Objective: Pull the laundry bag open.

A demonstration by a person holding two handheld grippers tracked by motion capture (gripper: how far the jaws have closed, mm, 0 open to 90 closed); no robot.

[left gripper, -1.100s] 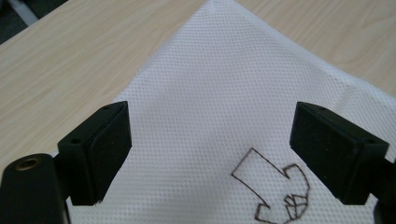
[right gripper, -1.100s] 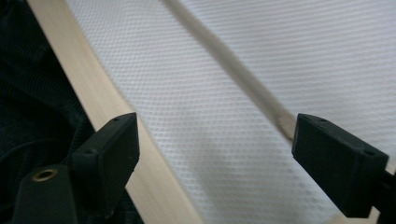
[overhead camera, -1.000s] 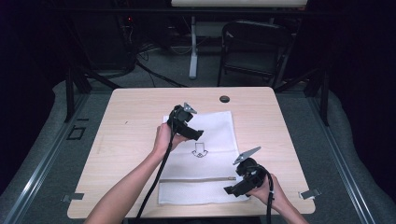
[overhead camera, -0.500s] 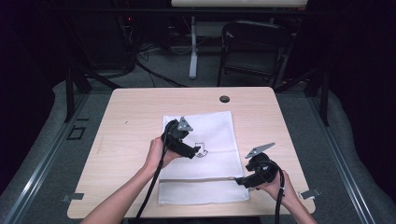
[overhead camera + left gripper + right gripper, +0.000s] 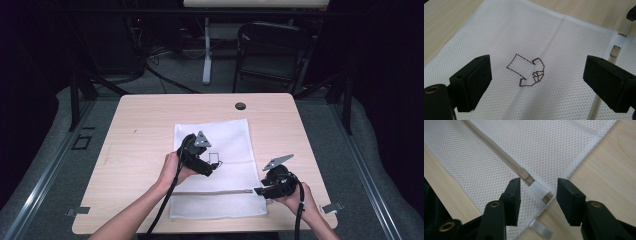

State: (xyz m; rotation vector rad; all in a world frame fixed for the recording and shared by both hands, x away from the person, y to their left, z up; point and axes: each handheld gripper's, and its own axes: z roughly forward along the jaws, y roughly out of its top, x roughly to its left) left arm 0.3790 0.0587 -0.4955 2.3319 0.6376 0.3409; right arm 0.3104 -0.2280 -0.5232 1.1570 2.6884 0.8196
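A white mesh bag [image 5: 230, 135] lies flat on the wooden table [image 5: 145, 130]. A beige zipper [image 5: 215, 192] runs across its near part. My left gripper [image 5: 212, 167] hovers open over a drawn arrow mark [image 5: 526, 71] at the bag's middle, with only mesh [image 5: 524, 30] between its jaws [image 5: 537, 80]. My right gripper [image 5: 256, 191] is at the bag's right edge. Its jaws have just been closing and stand either side of the zipper's end [image 5: 539, 192]. The slider [image 5: 525, 175] and a white tab [image 5: 539, 189] lie between them, and the pads stay clear of both.
A black round grommet [image 5: 240, 106] sits in the tabletop near its far edge. A folding chair [image 5: 270, 50] and cables stand behind the table. Metal clips [image 5: 332, 207] mark the front corners. A small strip of tape [image 5: 541, 229] lies on the wood beside the bag's corner.
My left gripper has moved nearer along the bag, from its far part to the arrow mark. The right gripper has shifted slightly right, to the zipper's end.
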